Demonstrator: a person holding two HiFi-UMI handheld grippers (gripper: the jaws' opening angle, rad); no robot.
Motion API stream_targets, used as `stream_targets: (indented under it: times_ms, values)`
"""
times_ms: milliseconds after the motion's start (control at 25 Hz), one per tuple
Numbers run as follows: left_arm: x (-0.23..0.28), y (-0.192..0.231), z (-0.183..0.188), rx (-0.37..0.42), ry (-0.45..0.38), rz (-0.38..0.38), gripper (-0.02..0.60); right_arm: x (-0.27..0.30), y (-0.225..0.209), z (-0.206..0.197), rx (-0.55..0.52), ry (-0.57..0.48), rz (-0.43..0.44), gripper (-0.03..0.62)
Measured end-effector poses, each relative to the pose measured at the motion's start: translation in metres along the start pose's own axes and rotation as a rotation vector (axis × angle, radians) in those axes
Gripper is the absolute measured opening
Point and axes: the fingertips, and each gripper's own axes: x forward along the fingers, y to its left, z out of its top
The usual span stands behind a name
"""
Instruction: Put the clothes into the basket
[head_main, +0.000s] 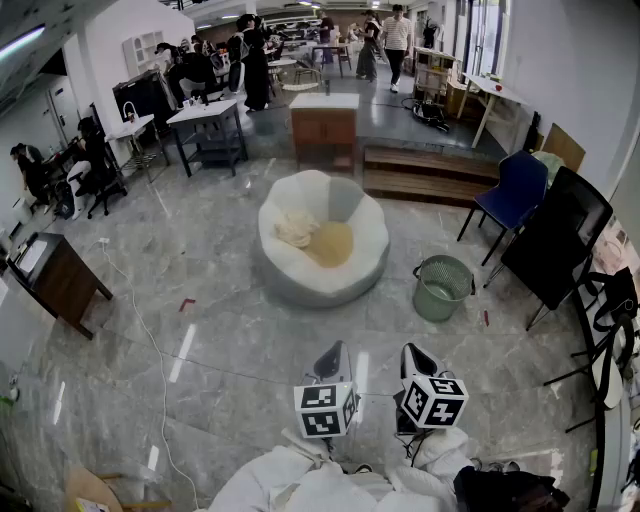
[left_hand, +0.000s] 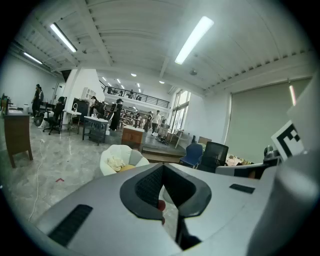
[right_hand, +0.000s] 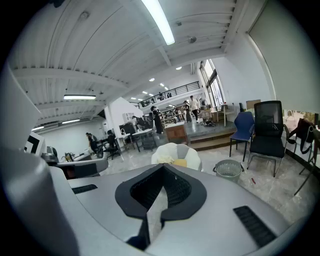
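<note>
A cream garment (head_main: 296, 228) and a yellow garment (head_main: 332, 243) lie in the hollow of a white beanbag seat (head_main: 300, 275) in the middle of the floor. To its right stands a green mesh basket (head_main: 443, 287), with nothing visible inside. My left gripper (head_main: 335, 350) and right gripper (head_main: 415, 352) are side by side near my body, well short of the beanbag. Both are shut and hold nothing. The left gripper (left_hand: 162, 166) points toward the beanbag (left_hand: 112, 155). Past the right gripper (right_hand: 163, 167) I see the beanbag (right_hand: 192, 156) and the basket (right_hand: 228, 169).
A blue chair (head_main: 514, 192) and a black chair (head_main: 555, 240) stand right of the basket. Behind the beanbag are a wooden cabinet (head_main: 323, 125) and a low wooden step (head_main: 425, 172). A dark desk (head_main: 60, 280) sits left, and a cable (head_main: 150, 350) runs across the marble floor. People move about at the back.
</note>
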Motion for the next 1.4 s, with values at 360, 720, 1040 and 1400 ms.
stream_targets:
  times_ms: [360, 720, 1040, 1400]
  values:
    - [0.006, 0.024, 0.008, 0.014, 0.003, 0.002, -0.002, 0.018, 0.017, 0.003, -0.003, -0.001, 0.000, 0.023]
    - [0.022, 0.049, 0.010, 0.045, 0.035, -0.039, -0.002, 0.038, 0.033, 0.001, 0.060, -0.022, 0.000, 0.023]
    - [0.048, 0.062, 0.002, 0.045, 0.079, -0.067, -0.002, 0.054, 0.020, -0.008, 0.100, -0.004, -0.061, 0.023]
    - [0.109, 0.065, -0.005, 0.033, 0.108, -0.075, -0.002, 0.106, -0.017, -0.003, 0.119, 0.026, -0.088, 0.023]
